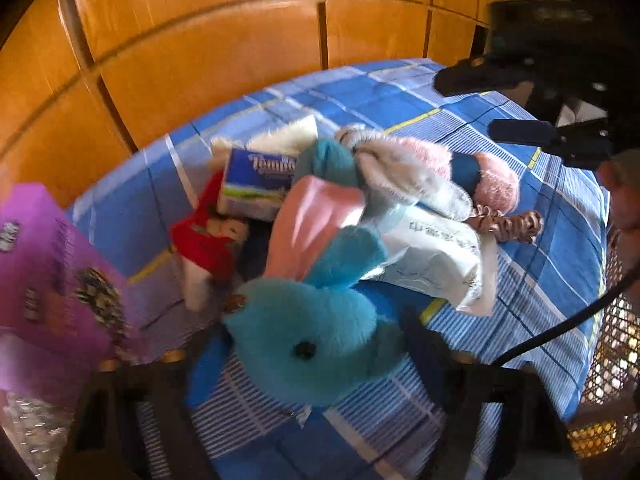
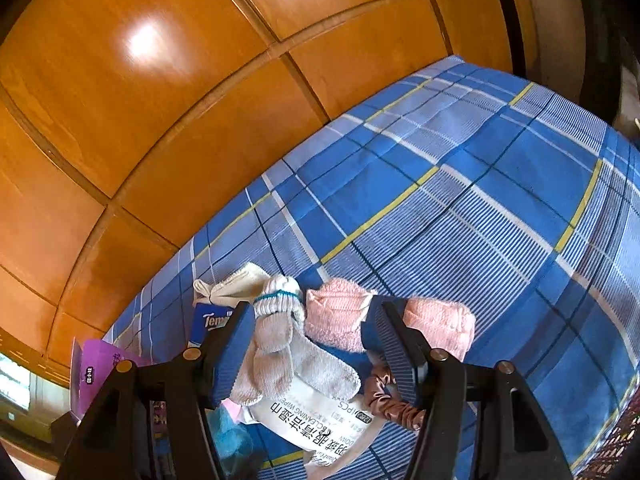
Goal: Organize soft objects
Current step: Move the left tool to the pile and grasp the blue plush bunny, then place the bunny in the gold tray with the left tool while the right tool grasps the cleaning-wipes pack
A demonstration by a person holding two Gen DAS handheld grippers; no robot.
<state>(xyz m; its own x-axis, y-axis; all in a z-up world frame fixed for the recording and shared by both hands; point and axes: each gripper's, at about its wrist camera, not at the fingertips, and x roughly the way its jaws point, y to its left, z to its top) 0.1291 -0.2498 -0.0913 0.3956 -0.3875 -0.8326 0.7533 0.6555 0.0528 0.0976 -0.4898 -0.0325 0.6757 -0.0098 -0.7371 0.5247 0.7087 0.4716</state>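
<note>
turquoise plush rabbit (image 1: 316, 344), pink towel (image 2: 340, 312), blue plaid sheet (image 2: 480, 220)

Both wrist views look steeply down, close over the same pile (image 1: 360, 216) on the checked bedsheet (image 2: 480, 220).

We see bright daylight glaring white off the wooden panels (image 2: 144, 44); the left view smears with motion blur, both bowing at fisheye edges.

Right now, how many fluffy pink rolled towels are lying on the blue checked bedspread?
2: one fluffy pink rolled towel beside the grey sock, the other just right of it. More may hide under the pile.
</note>
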